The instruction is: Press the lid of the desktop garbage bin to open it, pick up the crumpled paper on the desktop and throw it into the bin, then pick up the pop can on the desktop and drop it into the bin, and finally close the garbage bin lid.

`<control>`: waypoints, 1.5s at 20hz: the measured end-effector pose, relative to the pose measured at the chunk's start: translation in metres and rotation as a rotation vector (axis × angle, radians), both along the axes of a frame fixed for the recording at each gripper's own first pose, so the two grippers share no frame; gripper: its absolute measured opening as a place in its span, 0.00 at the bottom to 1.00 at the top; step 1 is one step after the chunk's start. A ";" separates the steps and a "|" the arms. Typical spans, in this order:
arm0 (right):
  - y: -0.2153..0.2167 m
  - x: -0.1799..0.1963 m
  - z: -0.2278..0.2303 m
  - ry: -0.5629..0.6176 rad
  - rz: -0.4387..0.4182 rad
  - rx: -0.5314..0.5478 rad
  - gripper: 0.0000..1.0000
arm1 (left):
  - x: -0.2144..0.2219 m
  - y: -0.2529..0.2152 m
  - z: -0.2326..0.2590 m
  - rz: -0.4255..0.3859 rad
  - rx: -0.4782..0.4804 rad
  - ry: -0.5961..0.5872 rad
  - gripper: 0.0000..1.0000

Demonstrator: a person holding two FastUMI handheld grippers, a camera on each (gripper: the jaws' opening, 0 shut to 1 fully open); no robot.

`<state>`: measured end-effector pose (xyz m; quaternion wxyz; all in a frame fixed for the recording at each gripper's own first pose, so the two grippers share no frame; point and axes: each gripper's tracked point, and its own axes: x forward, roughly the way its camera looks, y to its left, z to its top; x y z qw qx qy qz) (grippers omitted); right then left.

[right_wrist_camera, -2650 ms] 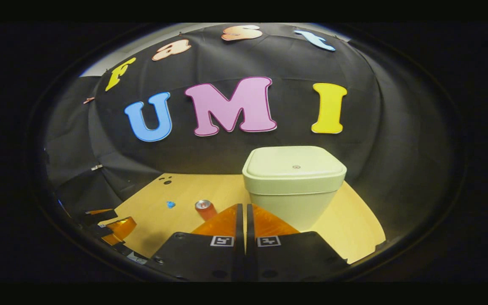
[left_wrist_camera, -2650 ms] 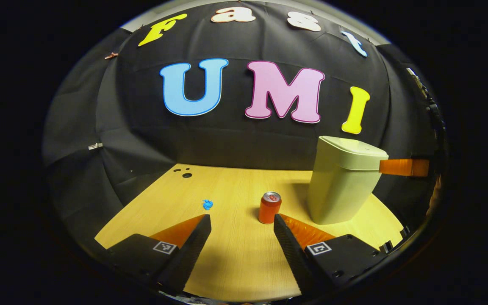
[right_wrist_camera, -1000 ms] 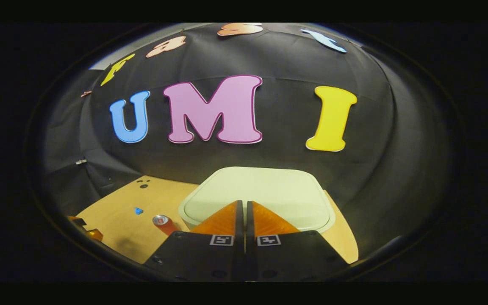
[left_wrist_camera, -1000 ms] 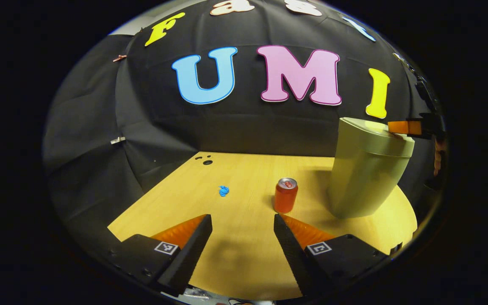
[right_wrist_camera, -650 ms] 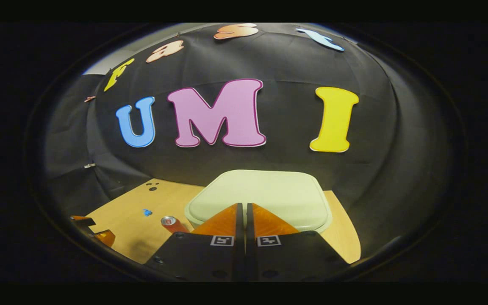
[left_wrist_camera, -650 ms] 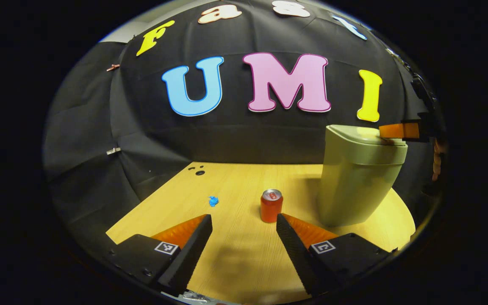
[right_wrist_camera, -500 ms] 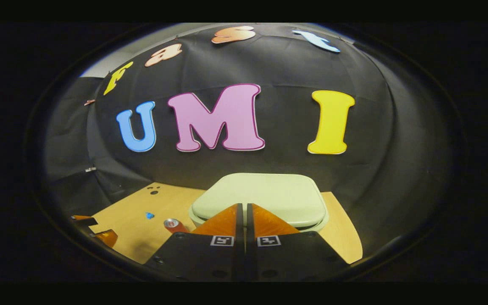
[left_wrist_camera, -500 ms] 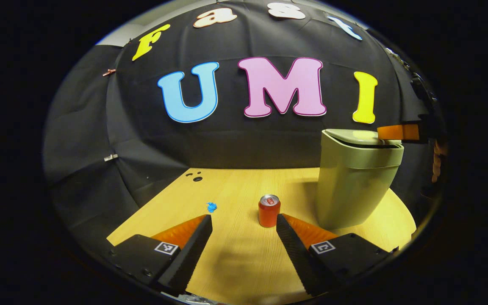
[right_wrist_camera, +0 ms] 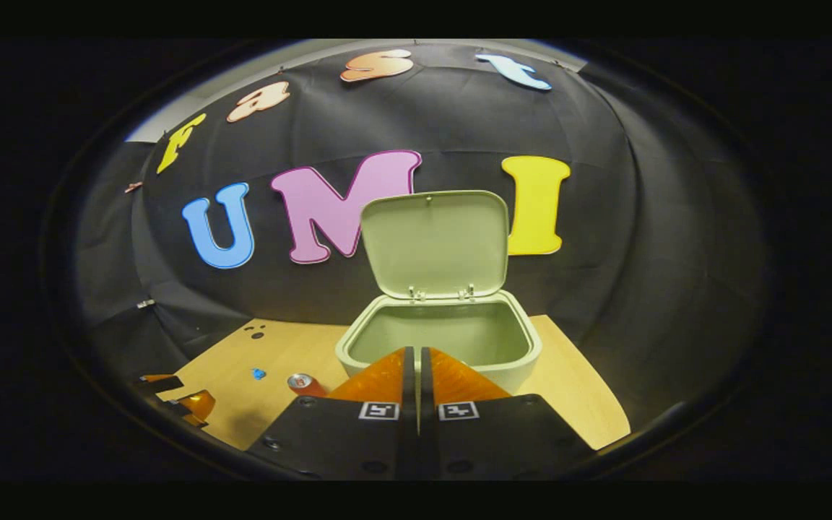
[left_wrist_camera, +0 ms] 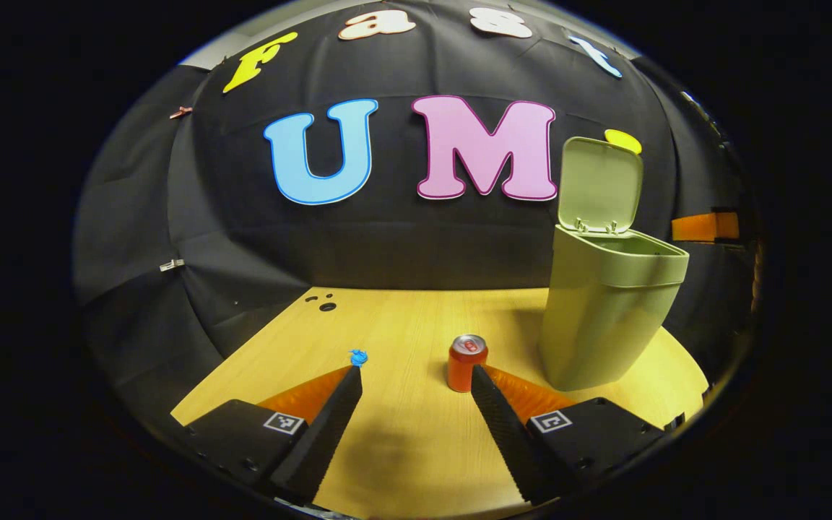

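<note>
The pale green bin (left_wrist_camera: pixel 604 318) stands at the right of the wooden desktop (left_wrist_camera: pixel 401 448) with its lid (left_wrist_camera: pixel 599 184) sprung upright. In the right gripper view the bin's hollow (right_wrist_camera: pixel 439 341) lies just beyond my right gripper (right_wrist_camera: pixel 416 354), which is shut with nothing in it and hovers at the near rim. A red pop can (left_wrist_camera: pixel 466 362) stands upright left of the bin, close to the right fingertip of my left gripper (left_wrist_camera: pixel 414 375), which is open. A small blue crumpled paper (left_wrist_camera: pixel 358 357) lies near its left fingertip. The right gripper (left_wrist_camera: pixel 705 226) shows beside the bin.
Black cloth walls the desk at the back and left. Small dark holes (left_wrist_camera: pixel 322 303) mark the far left corner of the desktop. In the right gripper view the can (right_wrist_camera: pixel 305 383), the paper (right_wrist_camera: pixel 258 373) and the left gripper (right_wrist_camera: pixel 185 404) sit at the lower left.
The bin lid has sprung from shut to fully upright. My right gripper has drawn back off the lid to the near rim. The left gripper has barely shifted.
</note>
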<state>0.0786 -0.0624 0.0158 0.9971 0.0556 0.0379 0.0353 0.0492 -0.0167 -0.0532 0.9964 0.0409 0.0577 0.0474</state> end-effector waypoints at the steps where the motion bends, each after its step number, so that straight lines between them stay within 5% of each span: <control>1: 0.003 -0.006 -0.007 0.007 -0.011 -0.004 0.05 | 0.003 0.011 -0.004 0.004 -0.001 0.006 0.98; 8: 0.028 -0.046 -0.045 0.089 -0.037 -0.029 0.02 | 0.042 0.081 -0.038 0.005 -0.079 0.063 0.98; 14: 0.032 -0.073 -0.077 0.169 -0.095 0.004 0.99 | 0.109 0.104 -0.065 -0.021 -0.059 0.108 0.96; 26: 0.016 -0.106 -0.101 0.292 -0.232 0.002 0.99 | 0.235 0.143 -0.128 0.008 0.005 0.206 0.96; 30: 0.010 -0.132 -0.113 0.328 -0.254 -0.014 0.99 | 0.261 0.146 -0.134 0.001 -0.041 0.228 0.96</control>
